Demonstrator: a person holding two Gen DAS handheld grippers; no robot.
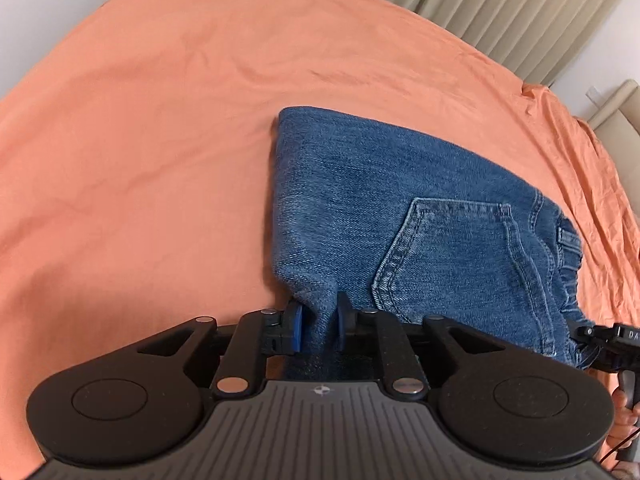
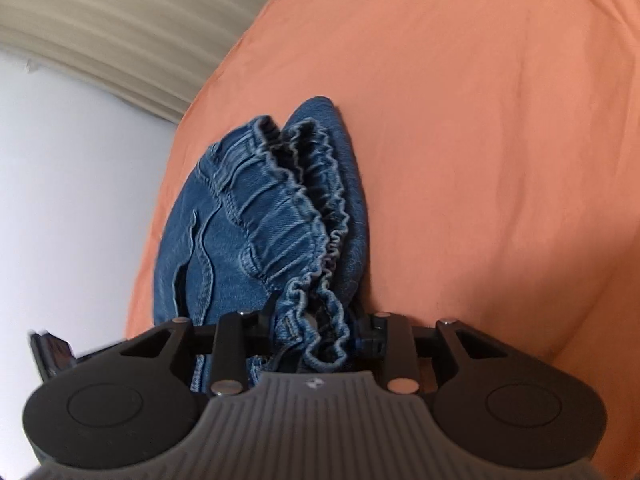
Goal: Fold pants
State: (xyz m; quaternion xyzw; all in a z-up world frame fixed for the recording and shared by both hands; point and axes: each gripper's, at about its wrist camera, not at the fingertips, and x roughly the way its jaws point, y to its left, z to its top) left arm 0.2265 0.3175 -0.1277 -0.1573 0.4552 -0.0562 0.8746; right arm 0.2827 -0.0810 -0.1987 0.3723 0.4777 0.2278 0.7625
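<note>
Blue denim pants (image 1: 400,184) lie folded on an orange bed sheet (image 1: 140,140), with a back pocket (image 1: 448,248) facing up. In the left wrist view my left gripper (image 1: 319,322) has a raised fold of the near denim edge between its blue pads (image 1: 296,328). The cloth fills the narrow gap and touches both pads. In the right wrist view the pants (image 2: 240,216) show their gathered elastic waistband (image 2: 320,240). My right gripper (image 2: 316,320) is closed around a bunch of that waistband, which hides its pads. The right gripper (image 1: 600,336) also shows at the right edge of the left wrist view, at the waist end.
The orange sheet (image 2: 480,120) spreads wide to the left of and beyond the pants. Beige curtains (image 1: 500,4) hang behind the bed, beside a white wall (image 2: 80,160). A pale piece of furniture (image 1: 616,104) stands past the bed's far right corner. A hand (image 1: 624,404) holds the right gripper's handle.
</note>
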